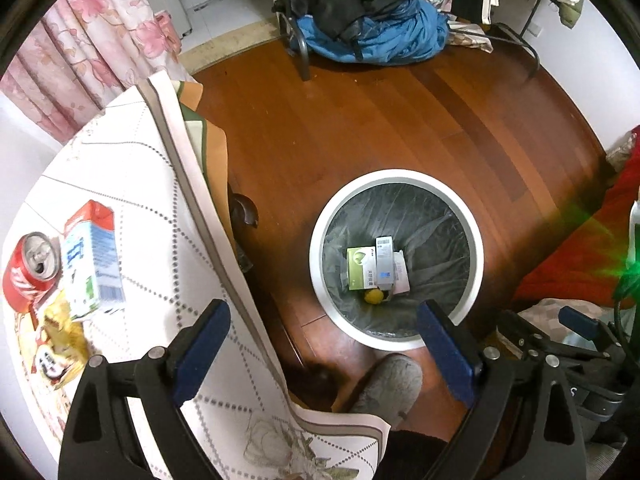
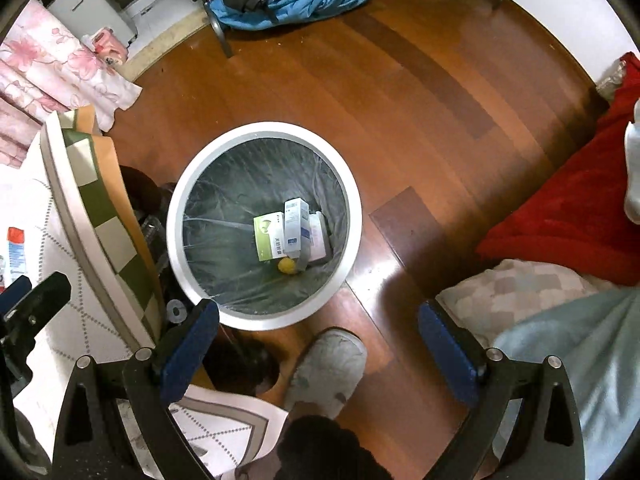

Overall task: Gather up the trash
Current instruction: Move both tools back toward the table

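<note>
Both claws gape, empty: left claw (image 1: pixel 324 344), right claw (image 2: pixel 318 338) above the bin (image 2: pixel 188 200). Can (image 1: pixel 30 266), carton (image 1: pixel 94 258), wrapper (image 1: pixel 60 334) remain on the surface (image 1: pixel 152 184). Risk: open-topped can slips or dribbles when pinched; carton near can gets knocked.

The tabletop (image 1: pixel 132 160) has a white cloth with dotted lines. On it sit a red can (image 1: pixel 30 266), a milk carton (image 1: pixel 94 258) touching the can, and a yellow wrapper (image 1: pixel 66 340). The wood floor (image 1: pixel 360 128) holds a white bin (image 1: pixel 396 258) and blue clothes (image 1: pixel 384 36).
</note>
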